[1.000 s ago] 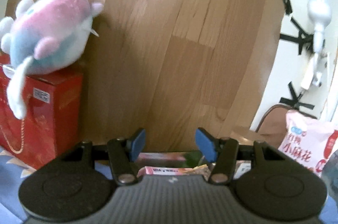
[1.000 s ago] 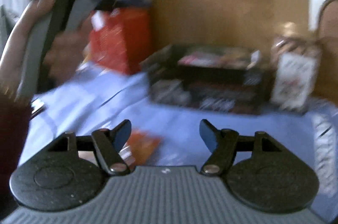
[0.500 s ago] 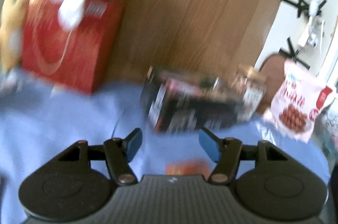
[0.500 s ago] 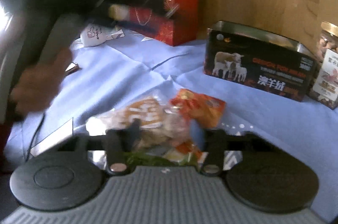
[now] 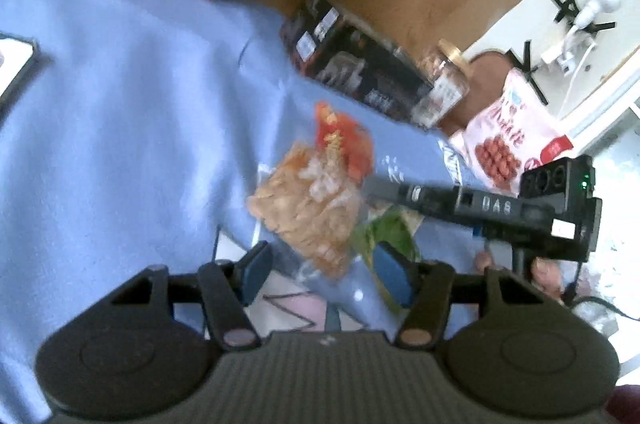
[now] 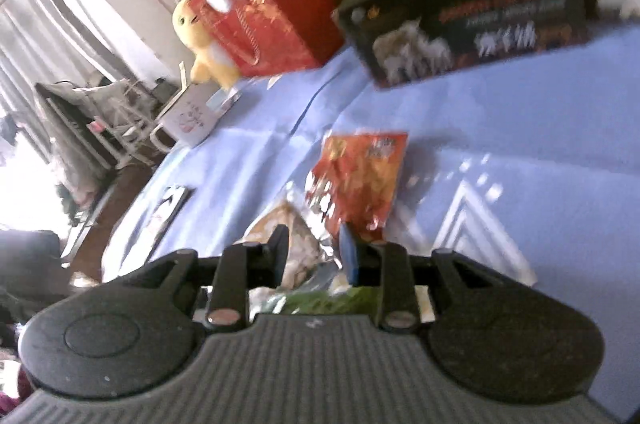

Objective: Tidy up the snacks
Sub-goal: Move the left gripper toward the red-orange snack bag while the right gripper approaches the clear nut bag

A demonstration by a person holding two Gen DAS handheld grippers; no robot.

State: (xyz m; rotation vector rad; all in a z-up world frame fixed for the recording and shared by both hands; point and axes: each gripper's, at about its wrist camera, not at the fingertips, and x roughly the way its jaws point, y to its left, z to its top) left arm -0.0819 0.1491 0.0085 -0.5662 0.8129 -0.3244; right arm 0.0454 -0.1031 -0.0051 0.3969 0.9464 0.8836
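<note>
target: clear snack bag (image 5: 308,208) just ahead of left gripper (image 5: 320,274), long axis near-far
nearer: right gripper (image 6: 314,252)
jaws: L half-open, closing, empty; R narrow, closing around bag edge, grip unclear

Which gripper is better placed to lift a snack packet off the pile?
Right gripper: its jaws are closing around the clear packet. Left gripper hangs open, short of the pile.

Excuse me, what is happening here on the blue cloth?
A person is sorting snacks with two hand-held grippers. The right gripper is closing around the edge of a clear snack bag beside a red packet. The left gripper hovers over the same pile, closing on nothing. A black box stands behind.
</note>
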